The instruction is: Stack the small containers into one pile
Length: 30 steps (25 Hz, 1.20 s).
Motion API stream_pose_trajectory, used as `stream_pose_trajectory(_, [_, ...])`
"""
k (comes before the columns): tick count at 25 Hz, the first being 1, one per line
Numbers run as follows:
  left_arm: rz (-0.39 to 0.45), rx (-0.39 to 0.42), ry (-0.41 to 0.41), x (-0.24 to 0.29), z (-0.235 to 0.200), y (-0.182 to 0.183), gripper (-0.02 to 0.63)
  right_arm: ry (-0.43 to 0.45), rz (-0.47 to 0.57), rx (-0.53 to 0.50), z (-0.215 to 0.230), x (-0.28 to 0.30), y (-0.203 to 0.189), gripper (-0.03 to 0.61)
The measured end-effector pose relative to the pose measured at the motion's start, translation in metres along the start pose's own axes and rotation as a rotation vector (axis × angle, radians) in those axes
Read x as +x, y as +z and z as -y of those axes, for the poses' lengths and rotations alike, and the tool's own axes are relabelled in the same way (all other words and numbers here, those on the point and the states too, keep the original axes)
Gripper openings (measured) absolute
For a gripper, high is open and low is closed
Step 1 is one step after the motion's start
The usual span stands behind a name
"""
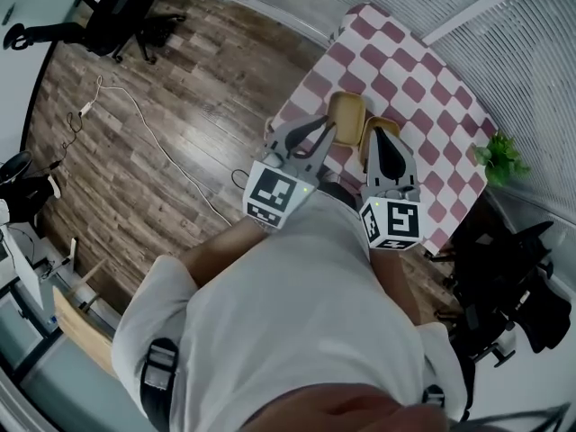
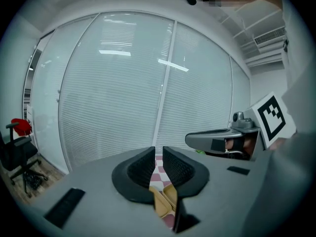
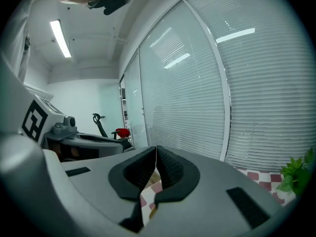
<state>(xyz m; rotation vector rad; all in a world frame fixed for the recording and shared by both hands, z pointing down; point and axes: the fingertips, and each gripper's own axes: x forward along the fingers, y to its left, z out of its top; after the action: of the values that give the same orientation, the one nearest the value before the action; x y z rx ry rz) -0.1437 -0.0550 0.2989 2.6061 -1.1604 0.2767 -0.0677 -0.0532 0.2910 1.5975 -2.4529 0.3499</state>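
Two tan small containers lie side by side on the pink-and-white checked table (image 1: 423,88): one container (image 1: 348,115) on the left, the other (image 1: 389,123) partly under my right gripper. My left gripper (image 1: 326,137) hovers at the near edge of the left container, its jaws a narrow gap apart with nothing between them. Through that gap in the left gripper view (image 2: 158,154) I see the containers (image 2: 165,200) below. My right gripper (image 1: 380,137) hangs over the right container; its jaws (image 3: 156,154) meet at the tips and hold nothing.
A small green plant (image 1: 499,157) stands at the table's right edge, also in the right gripper view (image 3: 294,174). Window blinds run behind the table. An office chair (image 1: 126,12) and a cable (image 1: 153,138) are on the wood floor to the left.
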Motion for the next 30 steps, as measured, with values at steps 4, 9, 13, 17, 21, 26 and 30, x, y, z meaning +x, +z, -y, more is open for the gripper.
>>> stream_pose_trajectory(4, [-0.006, -0.018, 0.001, -0.001, 0.005, 0.0, 0.063, -0.007, -0.02, 0.002, 0.005, -0.003, -0.003, 0.034])
stream_pose_trajectory(9, [-0.064, -0.054, -0.001, 0.003, 0.006, -0.024, 0.063, -0.008, -0.08, 0.021, 0.008, -0.005, -0.026, 0.034])
stream_pose_trajectory(13, [-0.108, -0.084, -0.005, 0.005, 0.009, -0.047, 0.063, -0.01, -0.125, 0.041, 0.008, -0.009, -0.047, 0.034])
stream_pose_trajectory(17, [-0.147, -0.115, 0.0, 0.01, 0.008, -0.066, 0.063, -0.014, -0.141, 0.035, 0.01, -0.009, -0.057, 0.034])
stream_pose_trajectory(21, [-0.174, -0.127, 0.004, 0.016, 0.002, -0.078, 0.063, -0.019, -0.152, 0.037, 0.016, -0.003, -0.065, 0.034])
stream_pose_trajectory(26, [-0.225, -0.157, 0.016, 0.03, -0.011, -0.108, 0.071, -0.031, -0.182, 0.037, 0.022, 0.01, -0.085, 0.034])
stream_pose_trajectory(30, [-0.273, -0.201, 0.038, 0.048, -0.028, -0.147, 0.077, -0.039, -0.205, 0.019, 0.027, 0.026, -0.107, 0.034])
